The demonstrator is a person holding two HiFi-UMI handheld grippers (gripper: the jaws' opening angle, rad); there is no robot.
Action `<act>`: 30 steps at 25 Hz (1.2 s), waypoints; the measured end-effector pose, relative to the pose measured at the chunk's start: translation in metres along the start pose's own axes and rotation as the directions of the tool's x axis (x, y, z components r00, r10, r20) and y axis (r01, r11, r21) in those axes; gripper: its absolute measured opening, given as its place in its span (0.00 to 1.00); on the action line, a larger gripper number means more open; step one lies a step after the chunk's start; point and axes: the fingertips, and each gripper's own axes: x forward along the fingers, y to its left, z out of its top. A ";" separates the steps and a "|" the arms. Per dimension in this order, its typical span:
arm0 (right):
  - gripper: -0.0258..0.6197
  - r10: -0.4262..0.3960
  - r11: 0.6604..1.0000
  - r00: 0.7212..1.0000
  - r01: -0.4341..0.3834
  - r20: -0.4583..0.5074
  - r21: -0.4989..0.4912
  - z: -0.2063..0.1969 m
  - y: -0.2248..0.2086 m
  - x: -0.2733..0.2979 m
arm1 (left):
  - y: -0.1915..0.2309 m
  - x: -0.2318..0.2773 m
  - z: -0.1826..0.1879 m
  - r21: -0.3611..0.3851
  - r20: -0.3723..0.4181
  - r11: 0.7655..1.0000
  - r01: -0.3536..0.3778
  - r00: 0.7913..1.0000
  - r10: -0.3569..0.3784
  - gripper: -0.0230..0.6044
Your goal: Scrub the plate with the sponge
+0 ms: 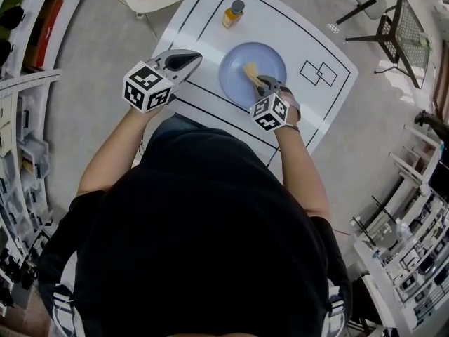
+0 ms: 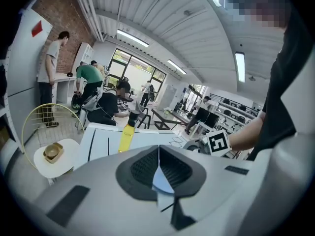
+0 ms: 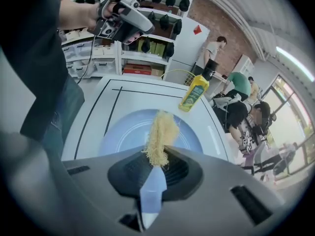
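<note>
Right tongs (image 1: 262, 84) clamp sponge (image 3: 160, 132) over plate (image 1: 235, 76), sponge's base hidden between them; left tongs (image 1: 191, 59) closed, empty, beside plate.

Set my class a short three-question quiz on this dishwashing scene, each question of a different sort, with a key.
1. True or false: the left gripper grips the plate.
2. The right gripper holds: A) a cup, B) the sponge, C) nothing.
3. Fill in: beyond the plate stands a yellow ____.
Key: 1 false, its jaws are shut on nothing; 2 B; 3 bottle.
</note>
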 end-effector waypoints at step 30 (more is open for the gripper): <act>0.10 0.131 0.919 0.979 -0.180 -0.158 -0.351 0.010 0.046 0.075 | 0.020 0.026 -0.040 -0.159 -0.029 0.984 0.083 0.996 -0.089 0.05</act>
